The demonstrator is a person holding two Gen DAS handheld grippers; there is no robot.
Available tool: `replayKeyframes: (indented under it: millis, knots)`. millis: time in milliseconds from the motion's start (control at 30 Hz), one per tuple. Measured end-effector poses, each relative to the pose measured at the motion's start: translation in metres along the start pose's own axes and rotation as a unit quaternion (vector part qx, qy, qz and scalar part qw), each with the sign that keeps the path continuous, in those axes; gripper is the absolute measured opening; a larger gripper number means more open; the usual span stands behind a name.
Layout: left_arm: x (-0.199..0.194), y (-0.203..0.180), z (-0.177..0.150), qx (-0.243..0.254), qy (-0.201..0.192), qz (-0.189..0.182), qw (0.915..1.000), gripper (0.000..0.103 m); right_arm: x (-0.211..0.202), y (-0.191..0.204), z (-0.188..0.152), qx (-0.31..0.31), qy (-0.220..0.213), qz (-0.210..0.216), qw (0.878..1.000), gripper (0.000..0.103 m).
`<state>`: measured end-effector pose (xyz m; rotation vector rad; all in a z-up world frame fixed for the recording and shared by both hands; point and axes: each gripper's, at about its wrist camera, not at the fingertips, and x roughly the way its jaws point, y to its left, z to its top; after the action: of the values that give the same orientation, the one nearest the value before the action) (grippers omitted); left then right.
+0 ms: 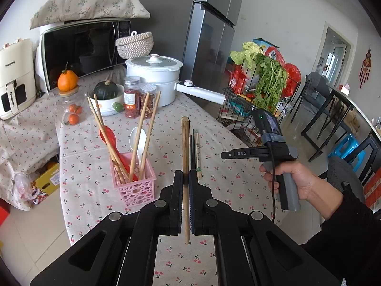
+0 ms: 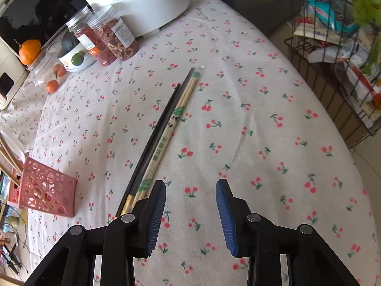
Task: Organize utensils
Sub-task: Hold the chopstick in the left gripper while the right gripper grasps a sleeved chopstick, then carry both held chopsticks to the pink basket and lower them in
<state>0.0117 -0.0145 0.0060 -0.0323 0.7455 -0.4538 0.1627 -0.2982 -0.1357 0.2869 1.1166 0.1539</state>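
Observation:
My left gripper [image 1: 186,178] is shut on a wooden chopstick [image 1: 185,147], held upright above the cherry-print tablecloth [image 1: 166,143]. A pink perforated basket [image 1: 134,181] to its left holds several wooden chopsticks, a red spoon [image 1: 108,134] and a white spoon [image 1: 139,138]; it also shows in the right wrist view [image 2: 45,188]. Black chopsticks [image 2: 154,133] and printed bamboo chopsticks [image 2: 166,128] lie on the cloth. My right gripper [image 2: 190,202] is open and empty just right of their near ends; it also shows in the left wrist view [image 1: 228,154].
A white electric pot [image 1: 154,74] with a long handle, two spice jars [image 1: 132,97], a bowl with a squash [image 1: 106,95], a glass jar of oranges [image 1: 71,109] and a microwave [image 1: 83,50] stand at the back. A wire rack of vegetables [image 1: 257,90] stands off the table's right edge.

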Motion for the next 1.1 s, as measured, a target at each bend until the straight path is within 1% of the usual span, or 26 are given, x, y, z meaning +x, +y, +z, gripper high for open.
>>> replayKeyframes:
  millis: [100,167,233,333,367,467,500,567,667,733,767,900,1000,1100]
  knots:
    - [0.006,0.009,-0.001,-0.005,0.004,-0.001,1.0000,0.004,0.028,0.008,0.012,-0.008,0.002,-0.006,1.000,0.040]
    - [0.009,0.015,-0.003,-0.007,0.010,0.000,0.9999,0.004,0.045,0.009,0.022,-0.004,0.002,-0.003,1.000,0.039]
    - [0.011,0.021,-0.004,-0.011,0.015,0.000,0.9998,0.004,0.060,0.008,0.034,0.004,0.003,-0.010,1.000,0.038]
    - [0.012,0.029,-0.003,-0.018,0.019,-0.003,0.9997,0.004,0.077,0.009,0.052,0.013,-0.003,-0.008,1.000,0.033]
    - [0.012,0.030,-0.003,-0.020,0.018,-0.004,0.9996,0.004,0.082,0.010,0.056,0.011,-0.001,-0.014,1.000,0.028]
    - [0.013,0.032,-0.001,-0.021,0.018,-0.009,0.9996,0.004,0.091,0.023,0.066,-0.030,-0.009,-0.063,0.998,0.020]
    - [0.014,0.032,-0.001,-0.020,0.019,-0.009,0.9996,0.004,0.094,0.028,0.068,-0.043,-0.007,-0.080,0.996,0.016]
    - [0.016,0.031,-0.001,-0.020,0.022,-0.010,0.9995,0.004,0.098,0.036,0.070,-0.067,0.007,-0.112,0.991,0.014]
    - [0.017,0.030,-0.001,-0.022,0.023,-0.008,0.9995,0.004,0.097,0.039,0.068,-0.086,0.025,-0.133,0.987,0.009]
    - [0.017,0.029,-0.002,-0.020,0.021,-0.004,0.9996,0.004,0.092,0.035,0.061,-0.085,0.030,-0.130,0.987,0.006]
    - [0.017,0.027,-0.002,-0.019,0.020,-0.001,0.9996,0.004,0.088,0.029,0.057,-0.079,0.032,-0.123,0.989,0.002]
    - [0.016,0.023,-0.005,-0.014,0.019,0.005,0.9997,0.004,0.068,0.018,0.037,-0.059,0.031,-0.086,0.994,0.003]
    - [0.012,0.023,-0.005,-0.015,0.013,0.008,0.9998,0.004,0.039,0.021,0.025,-0.063,0.014,-0.071,0.995,0.003]
    - [0.006,0.024,-0.004,-0.021,0.004,0.008,0.9997,0.004,0.000,0.020,0.016,-0.052,-0.016,-0.041,0.998,0.003]
